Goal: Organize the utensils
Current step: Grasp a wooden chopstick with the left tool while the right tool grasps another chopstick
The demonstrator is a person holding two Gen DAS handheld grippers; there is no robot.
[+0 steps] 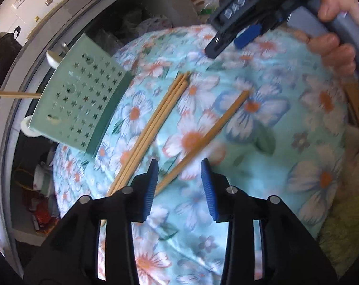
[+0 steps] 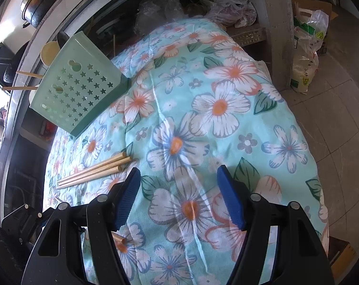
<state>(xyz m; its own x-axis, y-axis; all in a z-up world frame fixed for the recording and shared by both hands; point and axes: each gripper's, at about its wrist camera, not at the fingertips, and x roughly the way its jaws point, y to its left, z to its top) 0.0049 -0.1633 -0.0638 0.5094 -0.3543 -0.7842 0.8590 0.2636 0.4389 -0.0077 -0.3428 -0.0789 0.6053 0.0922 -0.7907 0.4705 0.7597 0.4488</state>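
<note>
A green perforated utensil holder [image 1: 80, 92] stands at the left edge of the flowered cloth [image 1: 262, 142]; chopsticks and a white spoon stick out of it. It also shows in the right wrist view [image 2: 77, 87]. A bundle of wooden chopsticks [image 1: 153, 123] lies on the cloth, and a separate pair [image 1: 210, 135] lies to its right. My left gripper [image 1: 179, 185] is open just above the near ends of these chopsticks. My right gripper [image 2: 179, 199] is open and empty over the cloth, with the bundle [image 2: 96, 169] at its left. The right gripper also appears in the left wrist view [image 1: 229, 40].
A dark pot [image 1: 1, 57] sits on a white counter behind the table. Plastic bags [image 2: 307, 47] stand on the tiled floor at right. Clutter fills the shelf beyond the cloth [image 2: 191, 4]. One chopstick end [image 2: 118, 238] lies under my right gripper's left finger.
</note>
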